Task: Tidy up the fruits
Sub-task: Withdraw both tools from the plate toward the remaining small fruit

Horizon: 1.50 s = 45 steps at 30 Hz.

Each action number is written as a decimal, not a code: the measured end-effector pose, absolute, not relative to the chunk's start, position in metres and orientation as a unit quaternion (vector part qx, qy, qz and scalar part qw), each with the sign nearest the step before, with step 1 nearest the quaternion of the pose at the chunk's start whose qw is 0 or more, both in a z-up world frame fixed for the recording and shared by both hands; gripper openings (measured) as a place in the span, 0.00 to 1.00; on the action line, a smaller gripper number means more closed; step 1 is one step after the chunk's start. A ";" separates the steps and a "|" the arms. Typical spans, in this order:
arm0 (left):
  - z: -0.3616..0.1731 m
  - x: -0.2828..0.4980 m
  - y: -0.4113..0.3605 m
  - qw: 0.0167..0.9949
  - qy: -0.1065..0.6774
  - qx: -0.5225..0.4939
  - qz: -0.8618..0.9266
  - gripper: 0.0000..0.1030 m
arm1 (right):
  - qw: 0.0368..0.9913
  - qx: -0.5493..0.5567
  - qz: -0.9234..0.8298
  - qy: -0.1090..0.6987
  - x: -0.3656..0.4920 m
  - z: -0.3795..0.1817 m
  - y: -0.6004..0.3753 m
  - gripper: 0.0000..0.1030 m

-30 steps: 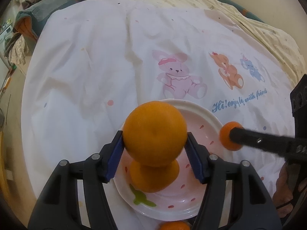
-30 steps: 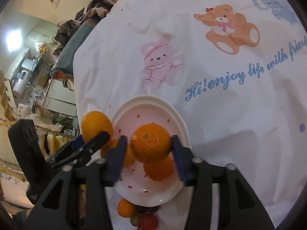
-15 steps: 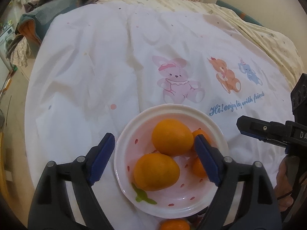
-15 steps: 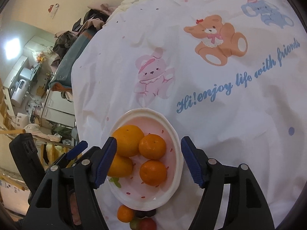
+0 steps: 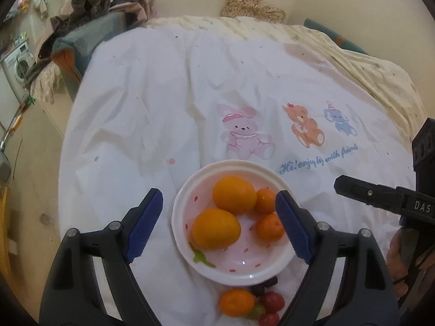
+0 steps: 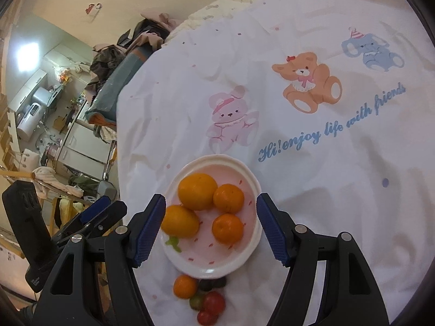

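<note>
A white and pink plate [image 5: 179, 203] [image 6: 251, 247] lies on the white cartoon-print bedsheet. It holds two large oranges [image 5: 233, 195] [image 6: 197, 191] and two small mandarins [image 5: 270, 226] [image 6: 227, 229]. My left gripper [image 5: 218, 226] is open and empty above the plate. My right gripper [image 6: 210, 228] is open and empty above the same plate; it also shows at the right of the left wrist view [image 5: 380, 195]. In front of the plate lie a loose mandarin [image 5: 237, 302] [image 6: 185, 286], red tomatoes [image 5: 272, 301] [image 6: 214, 303], a green grape and dark grapes.
The sheet [image 5: 168, 95] covers a bed with a cream quilt [image 5: 353, 54] behind. Clothes are piled at the far left corner [image 5: 95, 13]. The bed's left edge drops to the floor, with a washing machine [image 5: 16, 65] beyond.
Both grippers opened and let an orange and a mandarin go onto the plate, then pulled back and up. The plate now holds all the released fruit.
</note>
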<state>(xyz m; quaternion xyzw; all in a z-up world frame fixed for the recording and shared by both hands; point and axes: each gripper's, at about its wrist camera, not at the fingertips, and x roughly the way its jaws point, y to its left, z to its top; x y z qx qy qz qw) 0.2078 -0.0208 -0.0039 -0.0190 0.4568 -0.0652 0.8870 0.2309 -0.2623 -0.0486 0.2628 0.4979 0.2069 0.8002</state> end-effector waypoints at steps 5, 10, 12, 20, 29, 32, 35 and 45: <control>0.005 0.183 -0.019 0.890 0.453 -0.007 -0.056 0.80 | 0.806 0.251 0.207 0.495 0.206 -0.038 -0.264 0.70; 0.006 0.156 -0.012 0.888 0.458 -0.006 -0.044 0.80 | 0.805 0.247 0.206 0.499 0.180 -0.033 -0.266 0.70; 0.005 0.146 -0.010 0.886 0.462 -0.010 -0.041 0.80 | 0.806 0.246 0.204 0.499 0.172 -0.032 -0.267 0.70; -0.001 0.110 -0.007 0.882 0.469 -0.020 -0.031 0.80 | 0.800 0.247 0.198 0.509 0.143 -0.035 -0.268 0.70; -0.009 0.088 -0.006 0.877 0.478 -0.029 -0.021 0.80 | 0.788 0.238 0.192 0.535 0.120 -0.050 -0.258 0.70; -0.013 0.087 0.005 0.876 0.480 -0.052 -0.006 0.80 | 0.783 0.220 0.182 0.553 0.117 -0.060 -0.253 0.70; -0.018 0.089 0.016 0.871 0.486 -0.065 0.017 0.80 | 0.775 0.208 0.181 0.568 0.120 -0.071 -0.243 0.70; -0.023 0.094 0.026 0.865 0.494 -0.079 0.033 0.80 | 0.714 0.156 0.239 0.639 0.112 -0.115 -0.186 0.60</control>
